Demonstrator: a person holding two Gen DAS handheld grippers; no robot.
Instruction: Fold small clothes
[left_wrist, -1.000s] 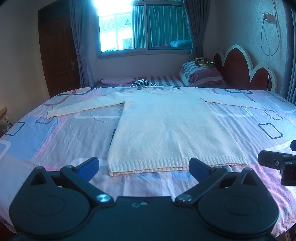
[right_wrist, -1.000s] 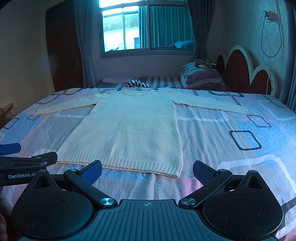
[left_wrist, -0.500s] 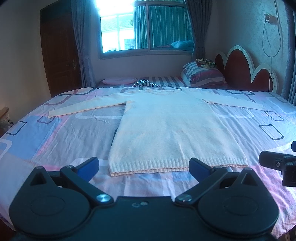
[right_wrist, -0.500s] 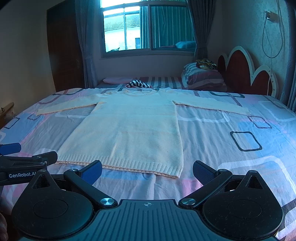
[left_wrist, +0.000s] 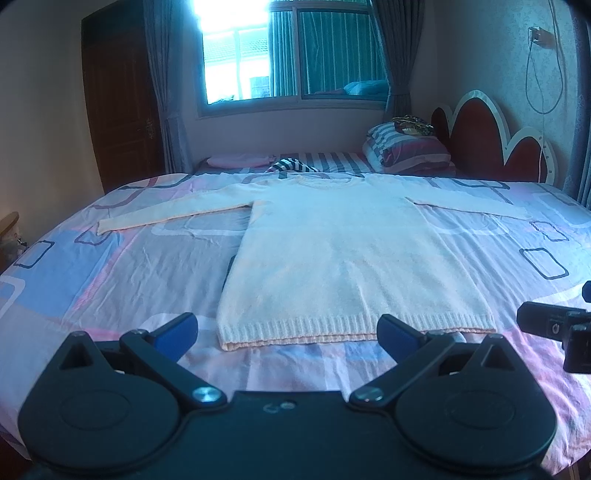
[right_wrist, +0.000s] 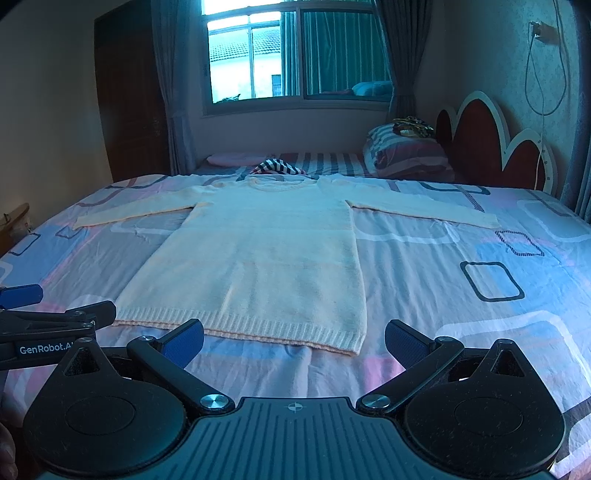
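A cream long-sleeved knit sweater (left_wrist: 343, 258) lies flat on the bed, front up, both sleeves spread out sideways, ribbed hem nearest me. It also shows in the right wrist view (right_wrist: 258, 258). My left gripper (left_wrist: 286, 330) is open and empty, hovering just before the hem's left half. My right gripper (right_wrist: 293, 339) is open and empty, just before the hem's right corner. Each gripper shows in the other's view: the right one at the right edge (left_wrist: 554, 326), the left one at the left edge (right_wrist: 48, 328).
The bed has a pink, blue and white patterned sheet (left_wrist: 147, 266). A striped garment (left_wrist: 291, 164) lies beyond the sweater's collar. Stacked pillows (left_wrist: 410, 153) and a red headboard (left_wrist: 491, 147) are at the far right. A window and a dark door are behind.
Both views have shifted only slightly; the grippers stay open near the hem. The sweater has not moved.
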